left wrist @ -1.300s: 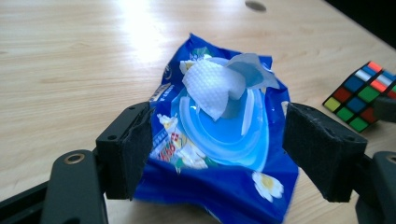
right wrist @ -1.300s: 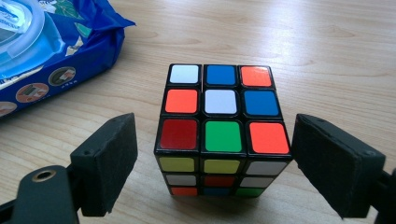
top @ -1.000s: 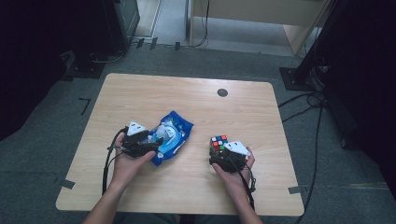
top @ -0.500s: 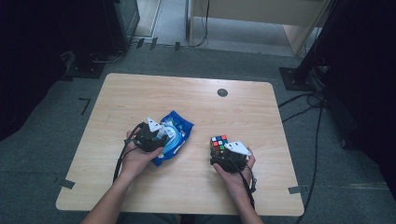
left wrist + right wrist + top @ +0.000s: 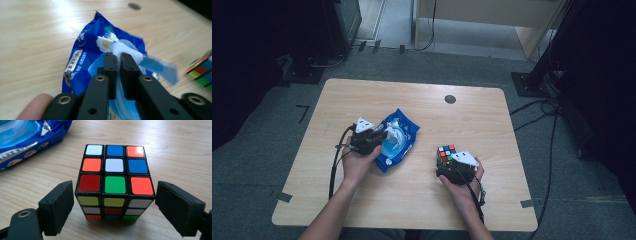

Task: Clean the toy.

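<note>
Your left gripper [image 5: 117,60] is over the blue wipes pack [image 5: 82,62], jaws nearly pressed together, pinching the white wipe [image 5: 130,52] that sticks out of the pack's opening. Pack lies flat on the surface [image 5: 472,125], left of centre, its flap [image 5: 160,68] folded back. Your right gripper [image 5: 113,205] is spread wide, one jaw either side of the Rubik's cube [image 5: 113,180], small gaps both sides, not touching. Cube sits on the surface right of the pack, near but apart. In the high view, the cube [image 5: 446,152] is just ahead of your right hand [image 5: 460,176].
</note>
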Tool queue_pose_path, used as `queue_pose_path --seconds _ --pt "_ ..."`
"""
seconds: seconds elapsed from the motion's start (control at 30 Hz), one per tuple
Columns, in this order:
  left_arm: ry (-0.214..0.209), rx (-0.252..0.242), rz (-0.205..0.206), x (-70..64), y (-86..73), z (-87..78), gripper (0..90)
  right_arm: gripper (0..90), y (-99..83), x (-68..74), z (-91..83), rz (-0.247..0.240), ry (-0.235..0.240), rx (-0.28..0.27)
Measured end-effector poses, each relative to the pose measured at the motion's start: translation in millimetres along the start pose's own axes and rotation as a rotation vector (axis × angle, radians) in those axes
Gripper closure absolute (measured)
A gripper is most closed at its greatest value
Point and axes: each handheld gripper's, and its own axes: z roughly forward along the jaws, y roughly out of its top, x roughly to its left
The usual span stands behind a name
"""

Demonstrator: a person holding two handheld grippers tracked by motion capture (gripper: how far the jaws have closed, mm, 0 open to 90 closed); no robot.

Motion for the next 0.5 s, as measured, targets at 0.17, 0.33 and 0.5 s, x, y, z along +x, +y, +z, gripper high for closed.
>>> queue_pose_path --seconds 0.17,0.33,0.5 --pt "0.002 -0.048 -0.061 14.9 2.5 -8.5 89.9 16.1 0.1 -0.4 -0.8 -0.003 0.000 -0.001" --pt "0.000 -0.053 -0.019 13.0 1.1 -9.6 78.7 16.4 0.0 -0.1 0.2 -0.001 0.001 0.003" --pt "0.136 0.061 0.109 -1.5 -1.6 3.0 62.1 16.5 -0.7 1.7 1.4 -0.004 0.002 0.011"
